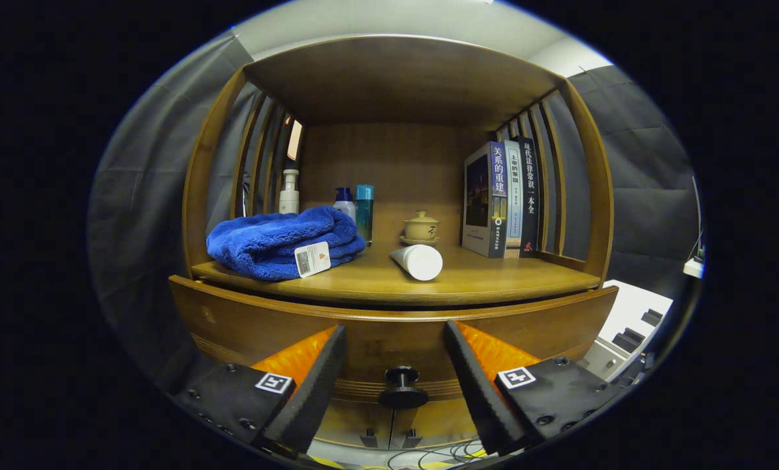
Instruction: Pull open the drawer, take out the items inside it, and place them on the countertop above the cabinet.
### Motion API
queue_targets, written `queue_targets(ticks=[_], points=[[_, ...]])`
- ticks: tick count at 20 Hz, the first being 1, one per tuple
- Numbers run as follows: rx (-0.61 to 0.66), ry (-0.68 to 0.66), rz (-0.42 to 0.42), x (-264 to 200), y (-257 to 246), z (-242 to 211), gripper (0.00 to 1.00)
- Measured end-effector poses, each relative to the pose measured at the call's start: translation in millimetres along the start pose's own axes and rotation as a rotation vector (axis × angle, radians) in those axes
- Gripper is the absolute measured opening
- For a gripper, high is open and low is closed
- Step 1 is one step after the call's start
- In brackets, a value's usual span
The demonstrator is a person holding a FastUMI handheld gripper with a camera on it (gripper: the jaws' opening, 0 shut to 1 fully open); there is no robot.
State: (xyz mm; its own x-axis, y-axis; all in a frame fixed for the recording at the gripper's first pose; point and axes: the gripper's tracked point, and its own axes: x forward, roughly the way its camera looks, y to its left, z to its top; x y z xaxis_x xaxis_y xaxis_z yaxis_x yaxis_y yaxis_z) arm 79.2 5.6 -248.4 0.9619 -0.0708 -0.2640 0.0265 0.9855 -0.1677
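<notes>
Jaws stand released at lower centre, straddling the drawer knob without touching it. Drawer front sits flush, so it looks closed. On the worktop above lie a blue towel and a white tube, its long axis running front to back, cap end toward the jaws. This fits either emptied and reclosed, or unopened.

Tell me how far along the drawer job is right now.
The drawer sits closed or nearly so, its inside hidden. The gripper is open, its fingers either side of the black knob, not touching. A blue towel and a white tube lie on the countertop. That fits either reaching to pull or emptied and pushed shut.
</notes>
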Motion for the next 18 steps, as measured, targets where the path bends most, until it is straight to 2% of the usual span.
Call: queue_targets(ticks=[8, 14, 18], points=[[0.042, 0.032, 0.005, 15.4, -1.3, -3.0, 0.98], [-0.053, 0.010, -0.012, 22.3, 1.2, -5.8, 0.99], [0.037, 0.108, 0.075, 9.0, 24.5, -23.6, 1.00]])
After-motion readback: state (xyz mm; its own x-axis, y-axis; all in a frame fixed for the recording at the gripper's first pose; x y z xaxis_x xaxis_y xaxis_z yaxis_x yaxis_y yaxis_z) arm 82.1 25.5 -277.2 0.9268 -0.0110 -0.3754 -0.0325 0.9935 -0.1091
